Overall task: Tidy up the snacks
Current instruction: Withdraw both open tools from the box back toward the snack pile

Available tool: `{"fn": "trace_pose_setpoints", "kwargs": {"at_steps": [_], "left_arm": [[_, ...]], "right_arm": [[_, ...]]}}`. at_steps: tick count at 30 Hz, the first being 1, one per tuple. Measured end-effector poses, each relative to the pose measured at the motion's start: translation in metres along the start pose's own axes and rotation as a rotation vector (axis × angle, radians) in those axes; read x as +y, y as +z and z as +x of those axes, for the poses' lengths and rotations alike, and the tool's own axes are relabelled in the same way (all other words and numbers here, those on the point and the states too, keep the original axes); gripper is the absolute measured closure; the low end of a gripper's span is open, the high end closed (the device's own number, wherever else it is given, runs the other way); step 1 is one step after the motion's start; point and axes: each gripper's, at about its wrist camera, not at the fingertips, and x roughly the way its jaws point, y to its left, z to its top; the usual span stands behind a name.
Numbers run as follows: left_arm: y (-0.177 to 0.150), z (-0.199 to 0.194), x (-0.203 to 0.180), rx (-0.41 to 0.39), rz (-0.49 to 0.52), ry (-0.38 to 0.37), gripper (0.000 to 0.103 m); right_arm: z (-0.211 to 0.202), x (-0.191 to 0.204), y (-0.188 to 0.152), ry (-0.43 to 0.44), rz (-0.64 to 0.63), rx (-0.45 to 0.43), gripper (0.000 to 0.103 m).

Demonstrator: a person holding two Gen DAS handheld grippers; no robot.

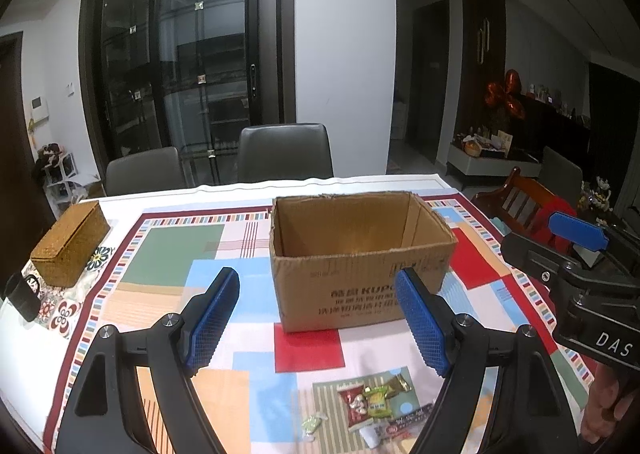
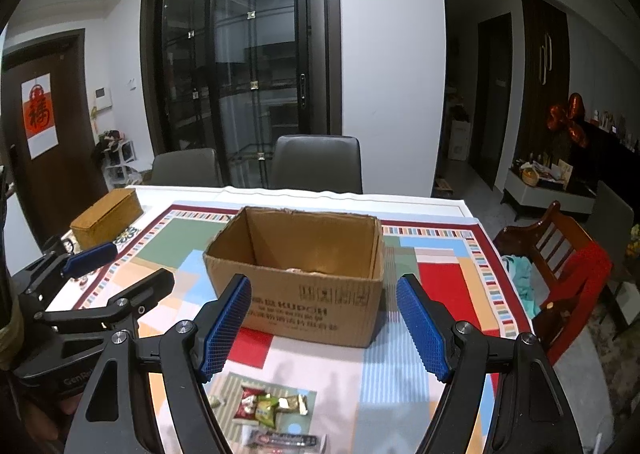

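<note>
An open cardboard box (image 1: 360,254) (image 2: 296,282) stands mid-table on the patchwork tablecloth. Nearer the front edge lies a small pile of snacks (image 1: 372,402) (image 2: 268,406): a red packet, a green packet, a gold-wrapped sweet and a dark long packet (image 2: 284,440). My left gripper (image 1: 320,320) hovers open above the cloth between box and snacks, nothing between its blue pads. My right gripper (image 2: 325,330) is open and empty too, in front of the box. Each shows in the other's view: the right gripper (image 1: 560,250) at the right edge, the left gripper (image 2: 116,278) at the left.
A woven lidded basket (image 1: 70,244) (image 2: 106,215) sits at the table's left side, a black cup (image 1: 22,294) beside it. Two grey chairs (image 1: 284,151) stand behind the table. A wooden chair with a red cushion (image 2: 568,266) is at the right.
</note>
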Motion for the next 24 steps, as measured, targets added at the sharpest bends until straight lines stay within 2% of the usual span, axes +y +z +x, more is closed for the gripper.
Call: {"fn": "trace_pose_setpoints", "kwargs": {"at_steps": [13, 24], "left_arm": [[-0.035, -0.018, 0.010, 0.025, 0.010, -0.011, 0.023], [-0.061, -0.015, 0.008, 0.064, 0.035, -0.035, 0.023]], "right_arm": [[-0.016, 0.017, -0.030, -0.013, 0.005, 0.033, 0.027], [-0.020, 0.024, -0.062, -0.041, 0.040, 0.077, 0.027]]}}
